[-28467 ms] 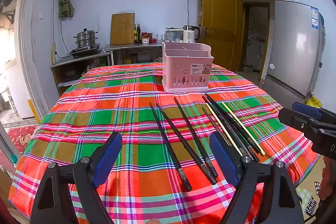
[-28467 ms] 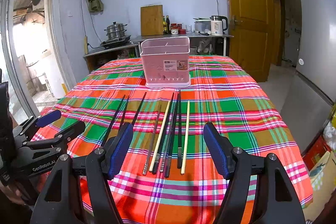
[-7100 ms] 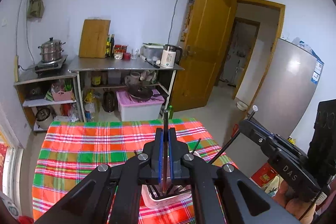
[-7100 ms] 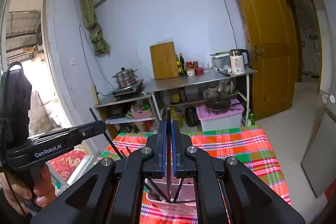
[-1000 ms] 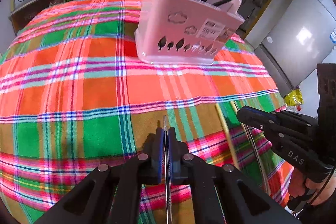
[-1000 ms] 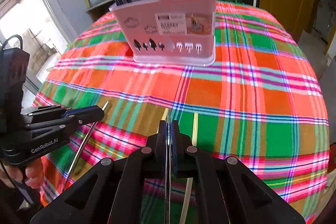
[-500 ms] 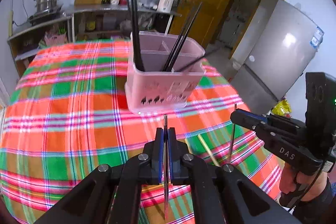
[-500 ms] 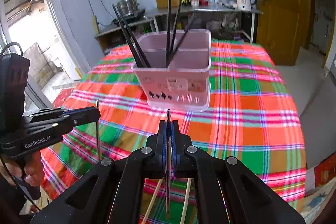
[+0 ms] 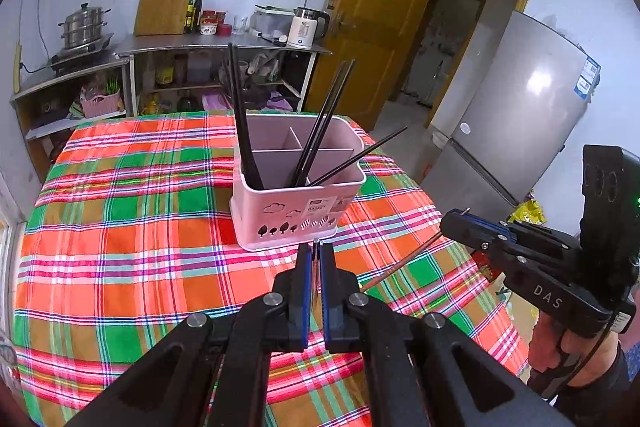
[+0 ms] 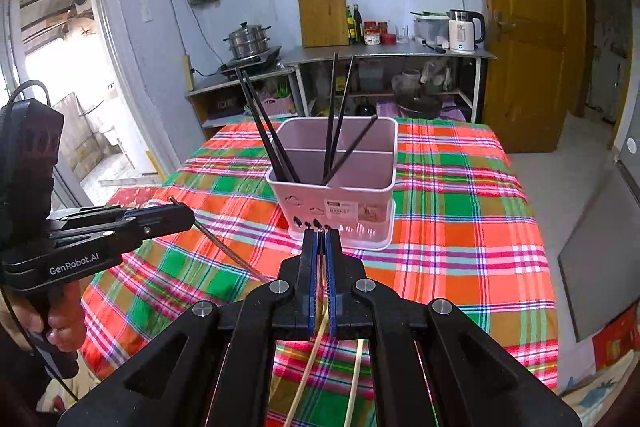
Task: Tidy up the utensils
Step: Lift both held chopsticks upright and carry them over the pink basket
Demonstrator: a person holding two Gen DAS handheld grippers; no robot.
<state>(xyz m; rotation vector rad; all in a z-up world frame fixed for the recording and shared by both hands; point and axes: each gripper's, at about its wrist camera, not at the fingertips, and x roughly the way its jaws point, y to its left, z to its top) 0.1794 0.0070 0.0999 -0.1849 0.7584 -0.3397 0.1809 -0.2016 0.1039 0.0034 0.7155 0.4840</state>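
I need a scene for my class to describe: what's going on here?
A person is sorting chopsticks into a pink basket on a plaid tablecloth. Each hand-held gripper, left and right, is shut on one thin chopstick above the table. Five dark chopsticks already stand in the basket; two pale ones lie on the cloth.

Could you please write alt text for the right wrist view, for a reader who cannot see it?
The right gripper is shut on a thin chopstick above a plaid tablecloth, facing a pink basket holding five dark chopsticks. The left gripper, at left, grips another, and two pale chopsticks lie below.
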